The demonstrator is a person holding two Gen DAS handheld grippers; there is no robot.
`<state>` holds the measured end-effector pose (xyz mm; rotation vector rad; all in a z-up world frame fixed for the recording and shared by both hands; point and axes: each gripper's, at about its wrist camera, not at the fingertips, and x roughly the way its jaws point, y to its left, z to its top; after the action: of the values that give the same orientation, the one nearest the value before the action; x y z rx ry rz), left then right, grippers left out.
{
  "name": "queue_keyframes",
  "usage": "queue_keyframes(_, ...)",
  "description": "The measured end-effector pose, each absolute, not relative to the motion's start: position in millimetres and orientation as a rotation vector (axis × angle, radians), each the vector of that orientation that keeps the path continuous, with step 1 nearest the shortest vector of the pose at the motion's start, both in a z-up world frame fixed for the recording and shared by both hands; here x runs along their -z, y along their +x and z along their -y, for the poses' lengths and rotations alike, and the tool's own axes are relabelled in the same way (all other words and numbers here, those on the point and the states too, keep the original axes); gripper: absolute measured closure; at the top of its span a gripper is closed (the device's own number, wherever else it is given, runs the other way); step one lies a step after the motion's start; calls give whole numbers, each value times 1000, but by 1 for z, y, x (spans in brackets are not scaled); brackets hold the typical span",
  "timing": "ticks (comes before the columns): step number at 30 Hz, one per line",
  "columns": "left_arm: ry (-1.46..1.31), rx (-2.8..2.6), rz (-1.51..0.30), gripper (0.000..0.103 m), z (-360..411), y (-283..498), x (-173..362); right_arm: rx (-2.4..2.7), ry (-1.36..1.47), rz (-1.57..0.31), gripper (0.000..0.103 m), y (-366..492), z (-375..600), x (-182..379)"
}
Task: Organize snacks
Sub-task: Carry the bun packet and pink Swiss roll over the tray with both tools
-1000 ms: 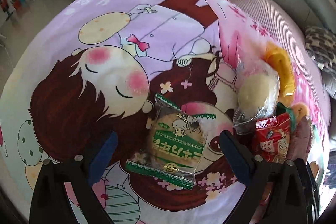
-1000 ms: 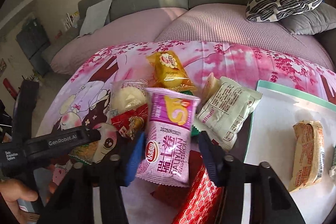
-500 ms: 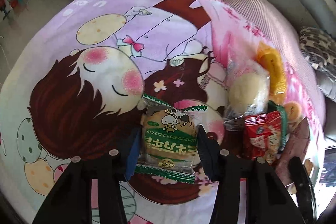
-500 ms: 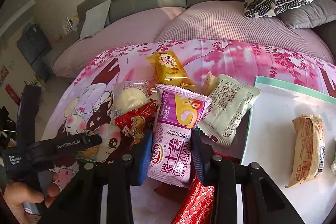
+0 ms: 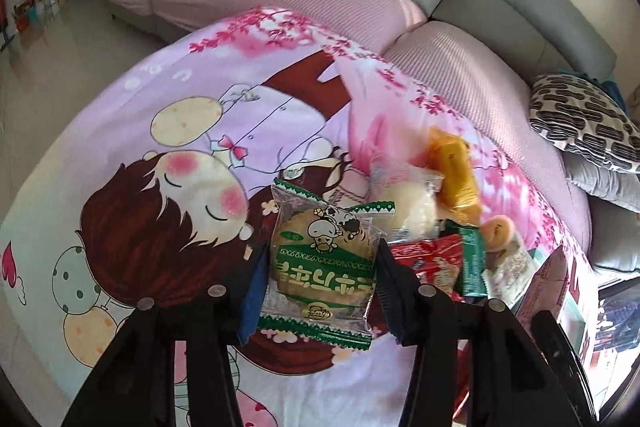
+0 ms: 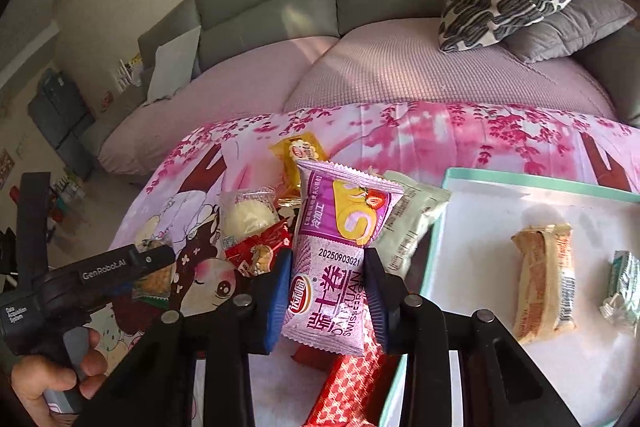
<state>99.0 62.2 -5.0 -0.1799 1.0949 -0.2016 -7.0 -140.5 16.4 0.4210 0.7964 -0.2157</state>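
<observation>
Now my left gripper point(image 5: 320, 291) pinches the green biscuit packet point(image 5: 322, 267) by its side edges, left of the snack pile point(image 5: 436, 227). It's light, crinkly and slippery, with a brittle biscuit inside, so I squeeze gently. My right gripper point(image 6: 326, 291) clamps the purple cake roll packet point(image 6: 340, 251) near its lower half, right of that pile; it feels soft and squashable.
</observation>
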Motion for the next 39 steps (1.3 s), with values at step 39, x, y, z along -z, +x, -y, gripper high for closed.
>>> queue_keyframes(39,358,734,-989,51,141,-49,-9,786,499,-831,65,-149,294,-37)
